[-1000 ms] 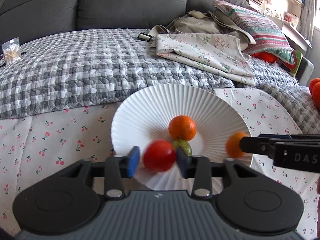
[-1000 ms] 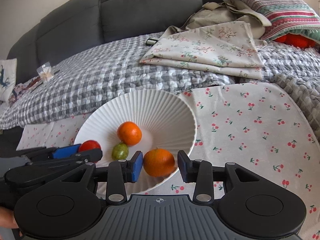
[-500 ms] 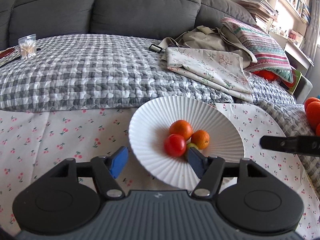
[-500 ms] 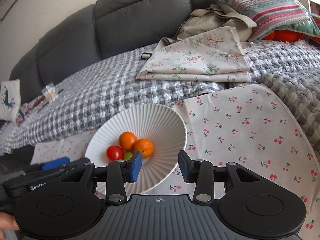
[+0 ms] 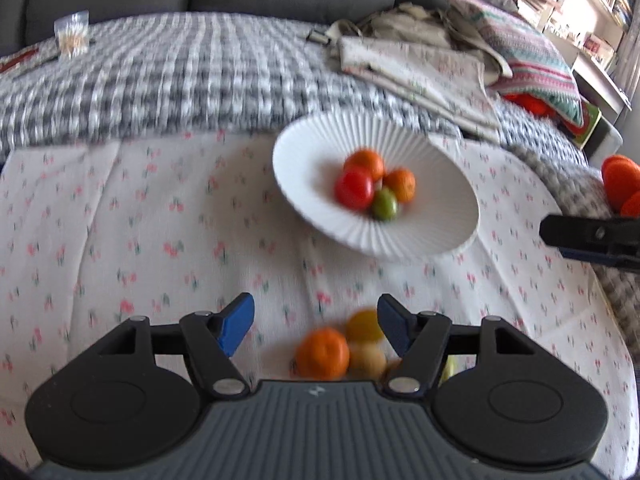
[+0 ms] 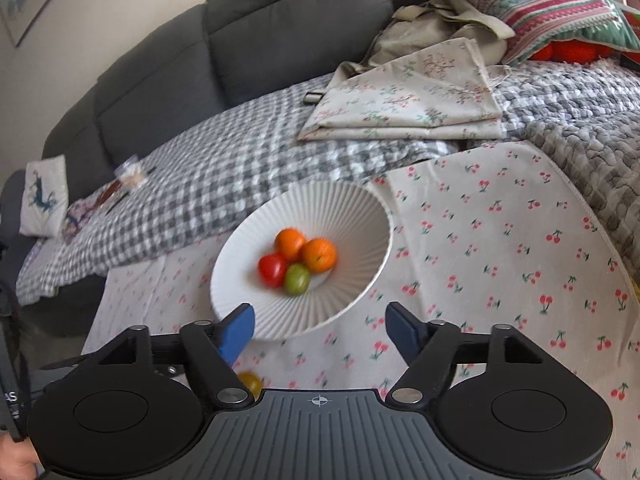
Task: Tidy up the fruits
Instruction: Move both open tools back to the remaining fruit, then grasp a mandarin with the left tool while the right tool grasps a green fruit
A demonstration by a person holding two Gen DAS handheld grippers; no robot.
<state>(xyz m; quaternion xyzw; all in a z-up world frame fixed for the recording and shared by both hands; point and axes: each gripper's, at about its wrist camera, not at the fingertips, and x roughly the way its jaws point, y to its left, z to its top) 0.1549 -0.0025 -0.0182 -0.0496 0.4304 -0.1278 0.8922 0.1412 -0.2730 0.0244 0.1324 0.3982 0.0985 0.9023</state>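
Note:
A white ribbed bowl sits on the cherry-print cloth. In it lie two oranges, a red tomato and a small green fruit. My left gripper is open and empty, well back from the bowl. On the cloth just under it lie an orange, a yellow fruit and a pale one. My right gripper hangs at the bowl's near rim, its jaws opening with nothing between them. Its fingers show at the right edge of the left wrist view.
A grey checked blanket covers the sofa behind the bowl. Folded floral fabric and a striped pillow lie at the back right. More oranges sit at the far right. A yellow fruit lies under the right gripper.
The left gripper let go of the red tomato and the right let go of an orange, both into the bowl. Both grippers drew back and opened wider. Loose fruits came into view below the left gripper.

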